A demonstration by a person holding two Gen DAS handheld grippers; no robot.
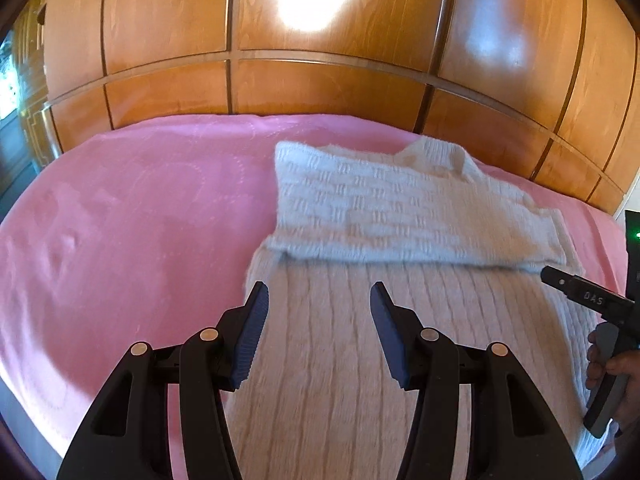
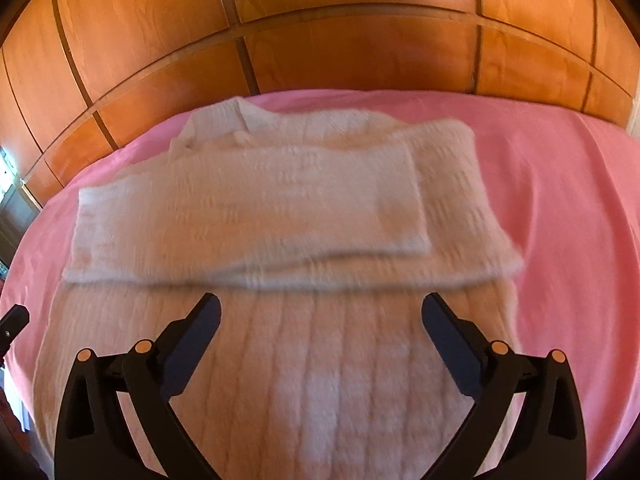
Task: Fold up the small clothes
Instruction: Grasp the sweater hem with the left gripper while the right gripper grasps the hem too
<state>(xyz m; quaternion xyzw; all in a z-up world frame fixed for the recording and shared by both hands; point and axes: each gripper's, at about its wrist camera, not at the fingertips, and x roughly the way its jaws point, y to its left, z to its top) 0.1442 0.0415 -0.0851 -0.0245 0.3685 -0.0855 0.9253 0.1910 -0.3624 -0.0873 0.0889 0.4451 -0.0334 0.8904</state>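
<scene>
A white cable-knit sweater (image 1: 352, 344) lies flat on the pink bed cover (image 1: 120, 220), with its sleeves folded across the chest (image 1: 384, 216). It also shows in the right wrist view (image 2: 280, 376), sleeves folded over (image 2: 256, 216). My left gripper (image 1: 318, 300) is open and empty above the sweater's lower body near its left edge. My right gripper (image 2: 320, 312) is open wide and empty above the lower body; it also shows at the right edge of the left wrist view (image 1: 560, 280). A tip of the left gripper shows at the left edge of the right wrist view (image 2: 14, 322).
A wooden panelled wardrobe (image 1: 320, 80) stands right behind the bed. The pink cover (image 2: 560, 200) spreads on both sides of the sweater. A dark device with a green light (image 1: 634, 240) is at the far right.
</scene>
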